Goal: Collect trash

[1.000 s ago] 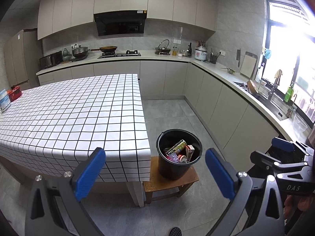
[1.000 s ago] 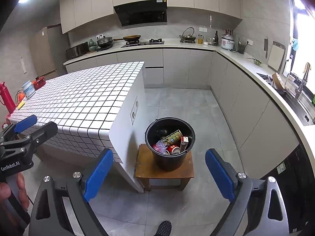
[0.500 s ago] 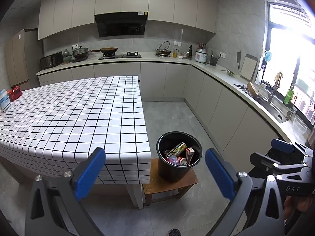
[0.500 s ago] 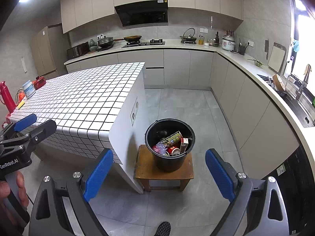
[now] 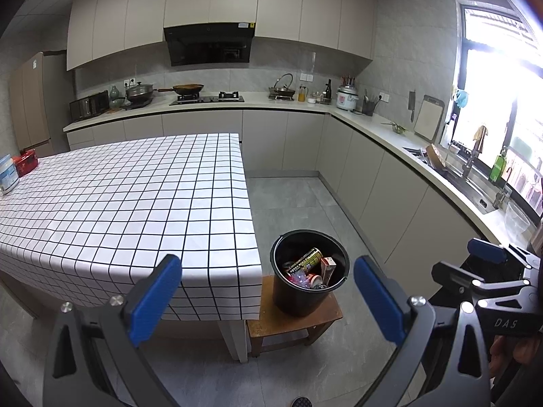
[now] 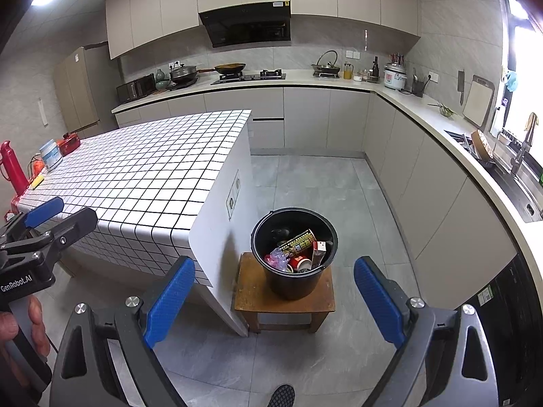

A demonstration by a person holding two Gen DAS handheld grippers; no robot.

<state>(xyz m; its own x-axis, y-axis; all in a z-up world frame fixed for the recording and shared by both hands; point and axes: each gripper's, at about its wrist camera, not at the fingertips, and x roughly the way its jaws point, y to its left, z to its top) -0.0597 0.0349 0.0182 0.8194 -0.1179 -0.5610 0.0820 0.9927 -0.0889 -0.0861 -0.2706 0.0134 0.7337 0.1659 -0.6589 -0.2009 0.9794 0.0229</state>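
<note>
Bucket loaded, both tongs empty

Left wrist view: left gripper (image 5: 268,300) spread wide, holding nothing; black bucket (image 5: 309,273) on the stool (image 5: 294,322) beside the table (image 5: 118,203) holds the trash (image 5: 309,267). Right wrist view: right gripper (image 6: 274,302) likewise released; collecting looks nearly finished.

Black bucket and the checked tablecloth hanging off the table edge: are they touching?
Apart. The right wrist view shows the black bucket on the wooden stool, with stool top and floor visible between it and the checked tablecloth.

Glossy black plastic bucket (image 6: 294,283) on a worn wooden stool (image 6: 283,300) — smooth checked tablecloth (image 5: 118,200), matt grey floor tiles (image 6: 305,183).
</note>
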